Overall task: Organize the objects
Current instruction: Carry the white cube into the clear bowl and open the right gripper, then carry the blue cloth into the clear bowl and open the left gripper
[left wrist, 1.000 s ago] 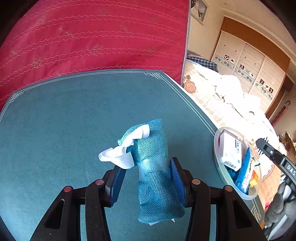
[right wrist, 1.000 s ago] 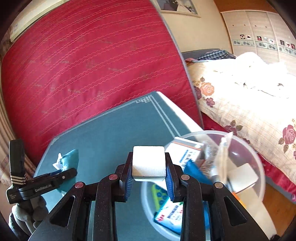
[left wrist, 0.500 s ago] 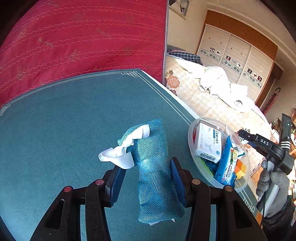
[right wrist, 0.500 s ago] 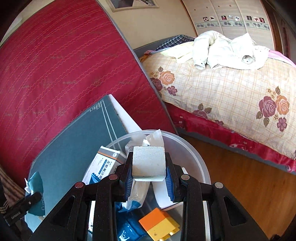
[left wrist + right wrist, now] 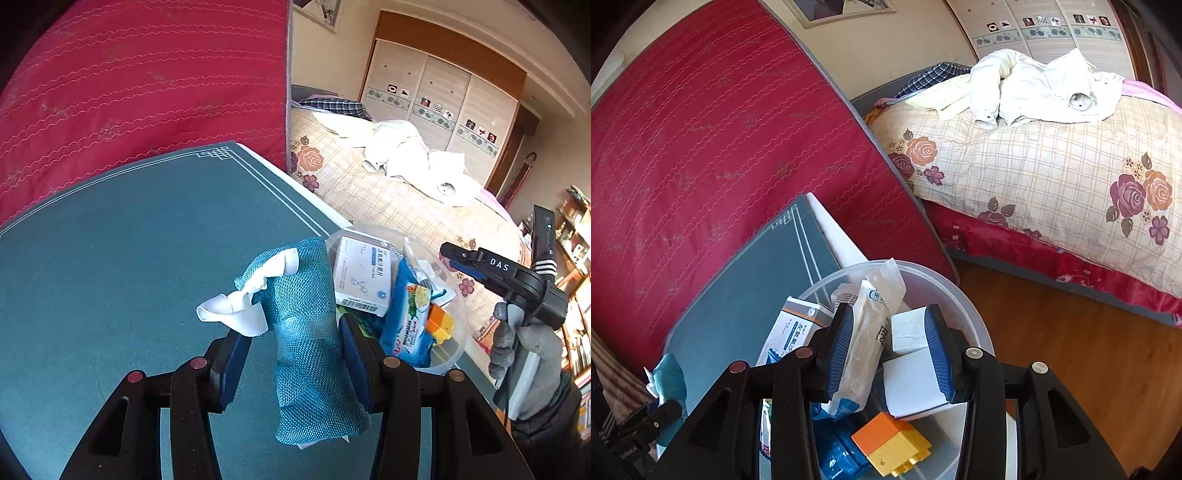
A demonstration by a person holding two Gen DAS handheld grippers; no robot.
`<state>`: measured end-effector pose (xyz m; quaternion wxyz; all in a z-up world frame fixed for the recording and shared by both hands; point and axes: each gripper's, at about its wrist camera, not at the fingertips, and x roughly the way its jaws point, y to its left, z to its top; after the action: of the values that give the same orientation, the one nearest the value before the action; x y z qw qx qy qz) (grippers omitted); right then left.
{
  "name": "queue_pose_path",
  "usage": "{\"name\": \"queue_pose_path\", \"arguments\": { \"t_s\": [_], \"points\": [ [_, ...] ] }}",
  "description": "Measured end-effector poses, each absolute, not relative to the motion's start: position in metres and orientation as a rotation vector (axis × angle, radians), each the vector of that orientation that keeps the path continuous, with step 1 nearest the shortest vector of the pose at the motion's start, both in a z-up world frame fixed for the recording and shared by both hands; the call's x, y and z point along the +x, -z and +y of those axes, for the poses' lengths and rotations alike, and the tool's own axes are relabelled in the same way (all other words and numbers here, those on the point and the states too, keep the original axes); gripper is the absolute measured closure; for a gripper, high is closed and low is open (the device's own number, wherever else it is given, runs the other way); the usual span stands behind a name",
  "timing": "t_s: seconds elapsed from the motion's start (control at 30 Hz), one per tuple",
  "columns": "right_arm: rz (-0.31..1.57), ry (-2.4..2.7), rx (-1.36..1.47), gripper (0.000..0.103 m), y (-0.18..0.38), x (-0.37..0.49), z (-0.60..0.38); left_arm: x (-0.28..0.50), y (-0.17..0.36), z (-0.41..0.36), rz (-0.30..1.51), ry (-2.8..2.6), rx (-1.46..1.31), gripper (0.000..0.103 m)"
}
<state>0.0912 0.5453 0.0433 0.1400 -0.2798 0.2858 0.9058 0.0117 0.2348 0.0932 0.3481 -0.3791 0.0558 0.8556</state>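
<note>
Teal mesh pouch (image 5: 314,332) sits clamped in the left gripper (image 5: 291,354), raised over the table's (image 5: 110,258) right edge beside the clear tub (image 5: 964,306); carry it over the rim before releasing; right gripper (image 5: 890,350) hangs spread wide, empty, above the tub; "DAS" reads on its body

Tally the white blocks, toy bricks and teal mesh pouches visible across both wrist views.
White blocks: 2
Orange-and-yellow toy brick: 1
Teal mesh pouch: 1
Total: 4
</note>
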Motion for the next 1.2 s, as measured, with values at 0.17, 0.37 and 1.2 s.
{"name": "queue_pose_path", "arguments": {
  "t_s": [0.17,0.37,1.2],
  "points": [
    [0.766,-2.593,-0.792,0.058,-0.044,0.108,0.547,0.03,-0.098,0.264,0.196,-2.152,-0.946,0.051],
    [0.797,-2.539,-0.749,0.052,-0.045,0.121,0.566,0.055,-0.103,0.305,0.254,-2.052,-0.886,0.051],
    [0.856,-2.508,-0.708,0.052,-0.046,0.128,0.587,0.063,-0.055,0.391,0.406,-1.89,-0.895,0.035]
  ]
}}
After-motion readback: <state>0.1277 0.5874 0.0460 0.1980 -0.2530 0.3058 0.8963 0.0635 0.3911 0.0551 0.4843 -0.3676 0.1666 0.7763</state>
